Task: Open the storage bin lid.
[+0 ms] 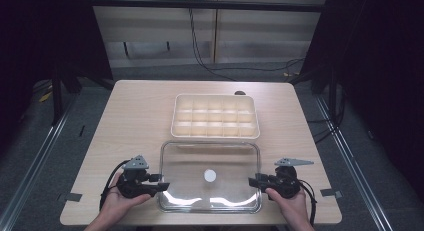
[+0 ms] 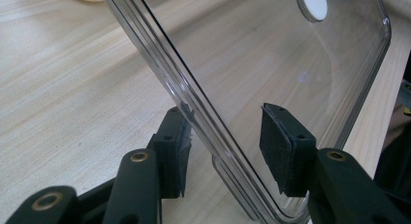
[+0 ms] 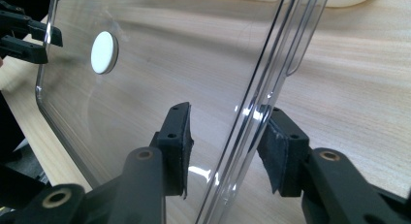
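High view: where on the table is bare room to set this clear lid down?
Bare wood lies left of the compartment tray, to the table's left edge, and right of it, a narrower strip. The near middle is crowded: the clear lid sits there between the left gripper and right gripper, close to the tray's near rim.

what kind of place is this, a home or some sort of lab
Most likely a lab or recording setup, not a home: a bare wooden table ringed by dark curtains, cables trailing over grey floor, and metal rails alongside the table.
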Action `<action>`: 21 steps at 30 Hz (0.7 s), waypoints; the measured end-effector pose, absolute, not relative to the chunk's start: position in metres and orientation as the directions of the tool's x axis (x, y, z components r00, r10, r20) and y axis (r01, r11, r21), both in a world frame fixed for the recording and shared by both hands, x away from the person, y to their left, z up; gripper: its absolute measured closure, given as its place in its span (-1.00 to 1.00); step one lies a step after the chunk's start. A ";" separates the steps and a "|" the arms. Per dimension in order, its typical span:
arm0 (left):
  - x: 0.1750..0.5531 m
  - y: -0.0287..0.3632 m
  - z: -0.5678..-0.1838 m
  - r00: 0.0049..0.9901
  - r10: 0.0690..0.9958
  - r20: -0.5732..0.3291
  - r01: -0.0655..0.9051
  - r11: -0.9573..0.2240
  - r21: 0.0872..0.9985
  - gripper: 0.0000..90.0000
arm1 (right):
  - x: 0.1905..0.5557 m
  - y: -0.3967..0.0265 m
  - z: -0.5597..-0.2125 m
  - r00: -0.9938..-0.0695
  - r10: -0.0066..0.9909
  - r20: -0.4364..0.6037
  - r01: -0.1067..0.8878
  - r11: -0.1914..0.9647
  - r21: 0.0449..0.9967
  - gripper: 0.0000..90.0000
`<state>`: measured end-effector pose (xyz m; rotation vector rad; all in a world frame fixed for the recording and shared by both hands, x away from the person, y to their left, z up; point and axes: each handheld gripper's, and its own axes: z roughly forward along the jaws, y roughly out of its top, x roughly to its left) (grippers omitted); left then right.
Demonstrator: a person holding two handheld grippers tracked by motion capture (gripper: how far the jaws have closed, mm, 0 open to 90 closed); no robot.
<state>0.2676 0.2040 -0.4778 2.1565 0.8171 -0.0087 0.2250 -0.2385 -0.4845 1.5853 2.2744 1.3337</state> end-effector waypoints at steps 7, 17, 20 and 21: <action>0.272 0.202 -0.481 0.784 0.565 -0.258 0.568 -0.484 0.666 0.17 | 0.229 -0.235 -0.490 -0.461 0.803 0.378 0.747 0.120 0.654 0.10; 0.276 0.200 -0.487 0.769 0.576 -0.277 0.595 -0.487 0.640 0.17 | 0.233 -0.233 -0.497 -0.450 0.829 0.331 0.753 0.154 0.640 -0.06; 0.277 0.198 -0.488 0.773 0.571 -0.277 0.592 -0.494 0.637 0.13 | 0.233 -0.233 -0.497 -0.442 0.838 0.321 0.750 0.149 0.645 -0.09; 0.277 0.198 -0.489 0.775 0.566 -0.281 0.592 -0.496 0.636 0.12 | 0.234 -0.234 -0.498 -0.441 0.834 0.332 0.749 0.139 0.647 -0.13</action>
